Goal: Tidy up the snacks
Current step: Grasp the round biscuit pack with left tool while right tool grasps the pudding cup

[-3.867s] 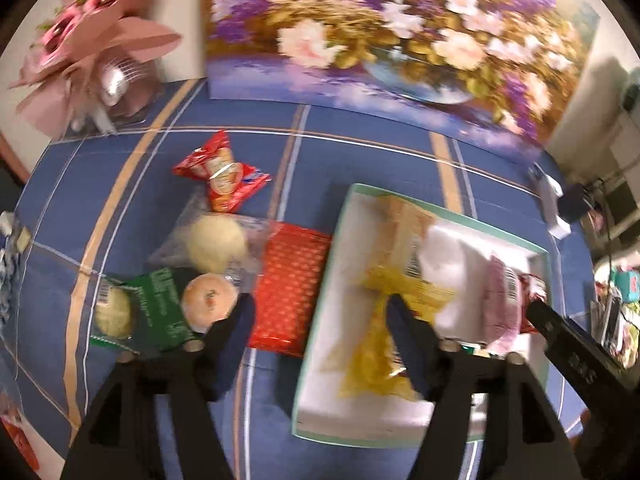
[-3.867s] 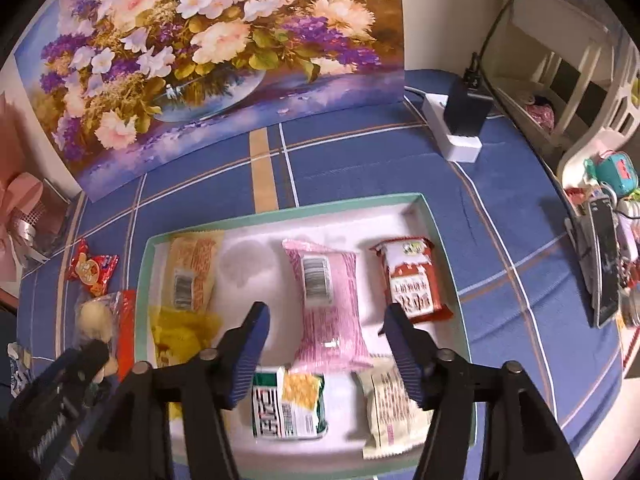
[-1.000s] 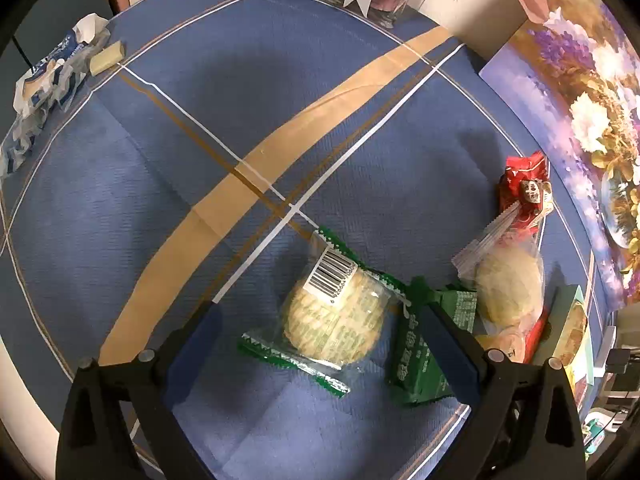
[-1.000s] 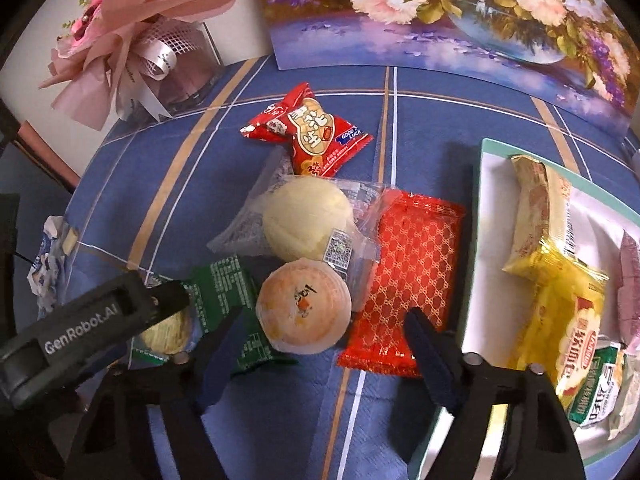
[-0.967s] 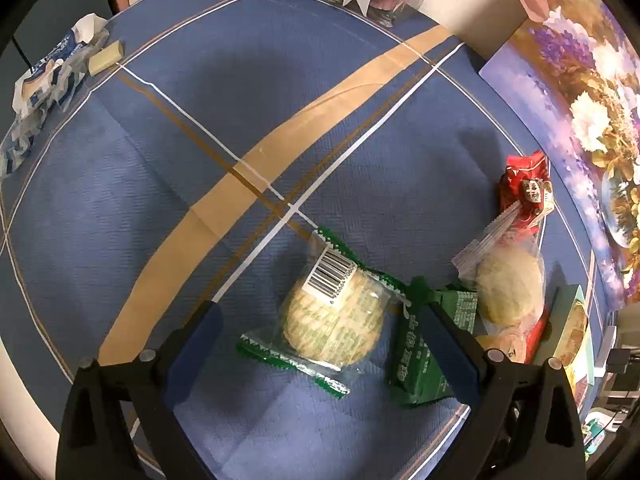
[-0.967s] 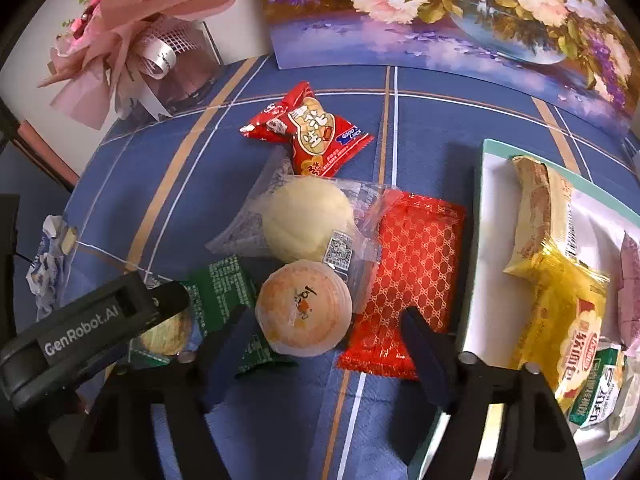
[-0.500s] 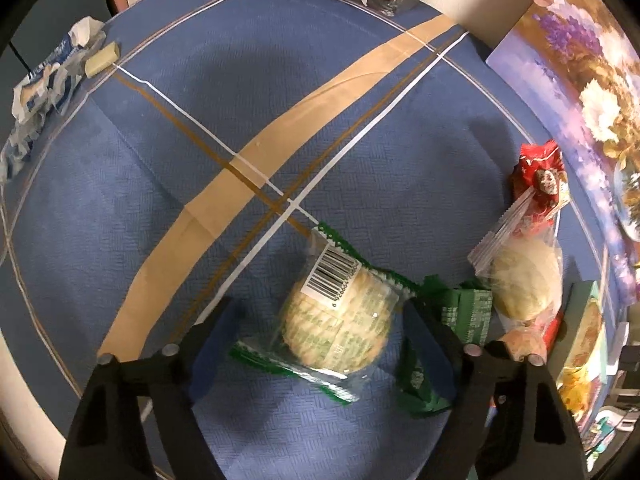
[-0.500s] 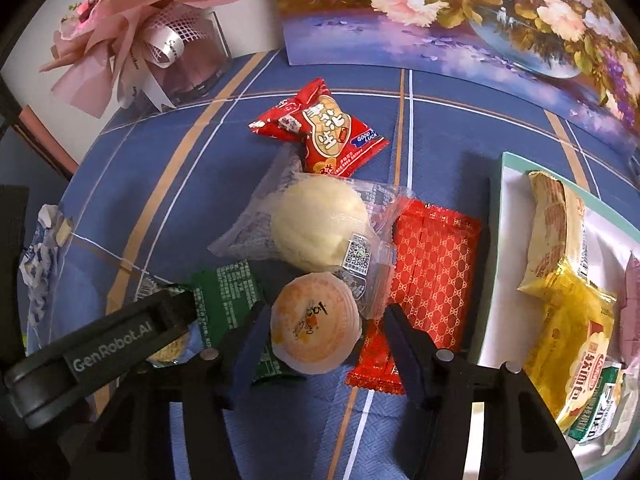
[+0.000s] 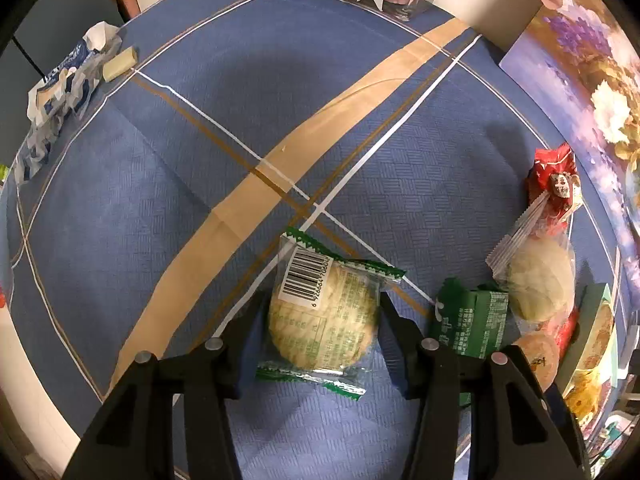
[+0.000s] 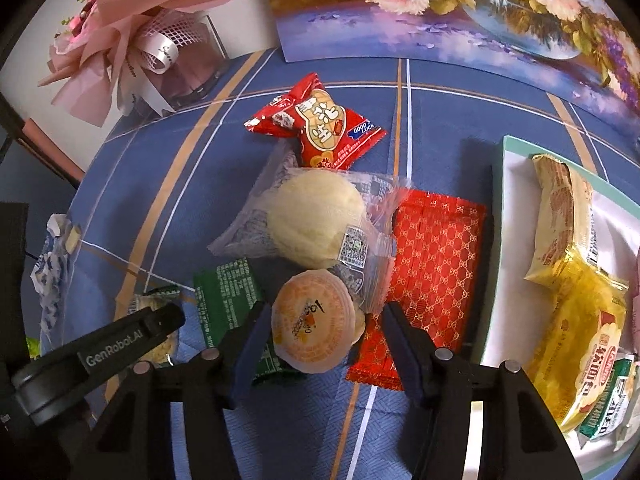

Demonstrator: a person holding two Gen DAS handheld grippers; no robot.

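The left gripper, pointed down, has just been closing; its jaws are pressed against both sides of a clear-wrapped round biscuit lying on the blue-clothed surface. The right gripper brackets an orange jelly cup; whether its pads touch cannot be told. A green packet lies just beside the cup.

Wrapped biscuit laid on the tablecloth, green packet just to its right, jelly cup before the wrapped bun, flat packet beside them, tray placed at the far right
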